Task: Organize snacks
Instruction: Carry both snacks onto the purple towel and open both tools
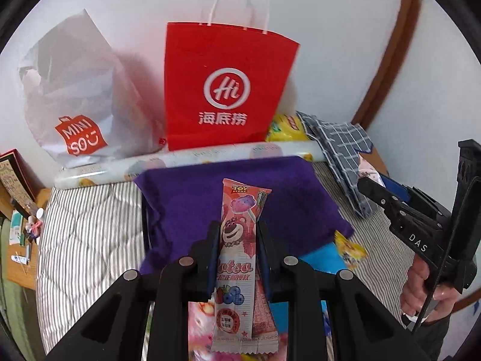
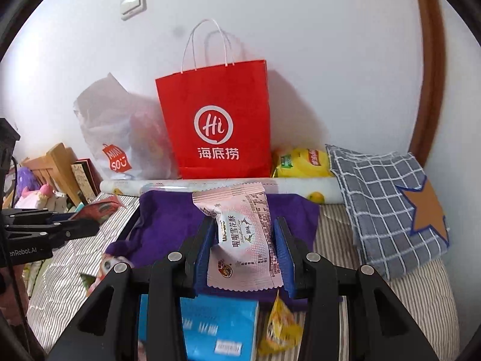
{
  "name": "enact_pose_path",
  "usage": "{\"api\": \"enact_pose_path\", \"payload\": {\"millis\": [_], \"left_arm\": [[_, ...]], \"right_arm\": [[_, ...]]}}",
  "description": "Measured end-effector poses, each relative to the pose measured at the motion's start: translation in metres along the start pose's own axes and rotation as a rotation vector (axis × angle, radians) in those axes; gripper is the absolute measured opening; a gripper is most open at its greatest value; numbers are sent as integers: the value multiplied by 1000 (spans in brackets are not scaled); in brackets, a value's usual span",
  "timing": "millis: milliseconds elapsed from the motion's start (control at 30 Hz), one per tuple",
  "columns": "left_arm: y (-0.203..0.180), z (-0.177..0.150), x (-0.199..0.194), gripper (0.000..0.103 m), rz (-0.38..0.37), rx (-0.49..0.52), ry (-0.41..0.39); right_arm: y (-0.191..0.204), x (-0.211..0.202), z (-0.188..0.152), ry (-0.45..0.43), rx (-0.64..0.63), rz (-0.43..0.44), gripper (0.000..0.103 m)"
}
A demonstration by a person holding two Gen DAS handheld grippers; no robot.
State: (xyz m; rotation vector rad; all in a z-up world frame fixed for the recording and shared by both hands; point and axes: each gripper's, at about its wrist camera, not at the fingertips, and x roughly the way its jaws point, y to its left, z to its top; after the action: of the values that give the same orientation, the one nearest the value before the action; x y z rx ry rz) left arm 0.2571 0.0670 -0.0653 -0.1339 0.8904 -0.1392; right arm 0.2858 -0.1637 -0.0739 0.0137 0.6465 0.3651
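Carrying step: left tool [image 1: 237,240] clenching Lotso stick [image 1: 237,258], right tool [image 2: 244,240] gripping pink packet [image 2: 244,240]; next, dropping both into red bag [image 2: 216,120], frame centre.

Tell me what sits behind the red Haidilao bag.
Behind the red Haidilao bag only the white wall shows. A yellow packet pokes out beside its lower right corner; anything directly behind the bag or inside it is hidden.

A bedroom in a home — striped quilt [image 1: 90,219] spread across the bed, checked pillow [image 2: 387,207] at the right, shopping bags [image 1: 222,90] against the far white wall, light switch [image 2: 133,3] above — wooden headboard [image 2: 57,162] left.
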Motion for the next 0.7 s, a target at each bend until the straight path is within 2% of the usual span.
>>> {"api": "enact_pose_path", "payload": {"millis": [200,333,433,700], "left_arm": [[15,23,29,22,36,-29,14],[22,37,52,22,64,-22,26],[27,44,68,22,66,-21,44],[43,46,103,22,58,-26,72]], "right_arm": [[-11,39,11,63,-85,3,40],[-24,63,9,96,-81,15,40],[-33,83,11,135,-70,44,40],[-36,135,11,226,-167,93,40]]}}
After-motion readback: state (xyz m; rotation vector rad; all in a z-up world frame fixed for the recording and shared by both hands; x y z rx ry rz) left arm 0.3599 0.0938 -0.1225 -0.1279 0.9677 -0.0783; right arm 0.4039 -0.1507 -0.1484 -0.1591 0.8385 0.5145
